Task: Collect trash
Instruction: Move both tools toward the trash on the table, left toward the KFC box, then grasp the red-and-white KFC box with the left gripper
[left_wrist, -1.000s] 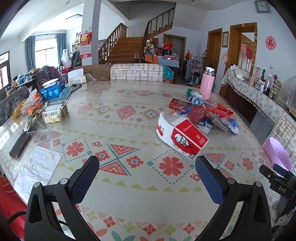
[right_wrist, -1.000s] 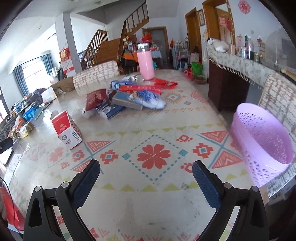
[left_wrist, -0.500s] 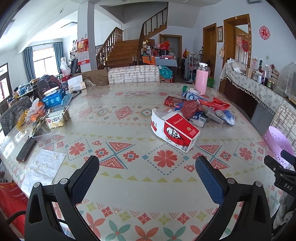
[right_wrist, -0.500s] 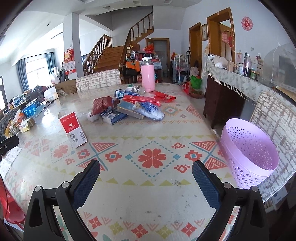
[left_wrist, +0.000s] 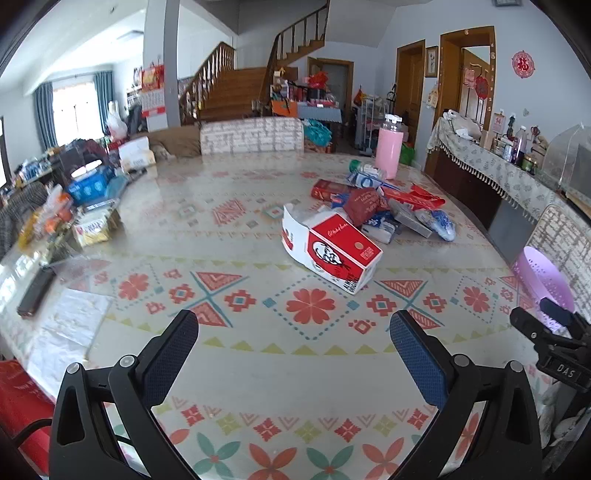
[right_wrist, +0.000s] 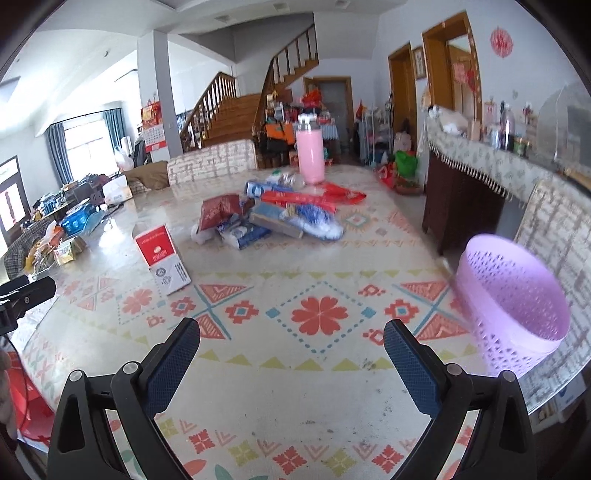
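A red and white fast-food box (left_wrist: 330, 253) (right_wrist: 162, 258) lies on the patterned table (left_wrist: 236, 229), with a heap of wrappers and packets (left_wrist: 388, 210) (right_wrist: 273, 218) behind it. A purple perforated basket (right_wrist: 511, 306) (left_wrist: 546, 280) stands at the table's right edge. My left gripper (left_wrist: 293, 350) hovers open over the near table, well short of the box. My right gripper (right_wrist: 291, 354) is open too, with nothing between its fingers, left of the basket.
A pink bottle (left_wrist: 388, 147) (right_wrist: 311, 155) stands behind the heap. Snack packets, a blue tissue pack (left_wrist: 86, 186) and a dark remote (left_wrist: 35, 291) line the table's left side. A chair back (left_wrist: 251, 134) is at the far edge, a sideboard (left_wrist: 491, 173) at right.
Both grippers have drawn back and risen, so more of the near table shows. The right view now tilts and the basket sits closer to its right finger. Both stay open.
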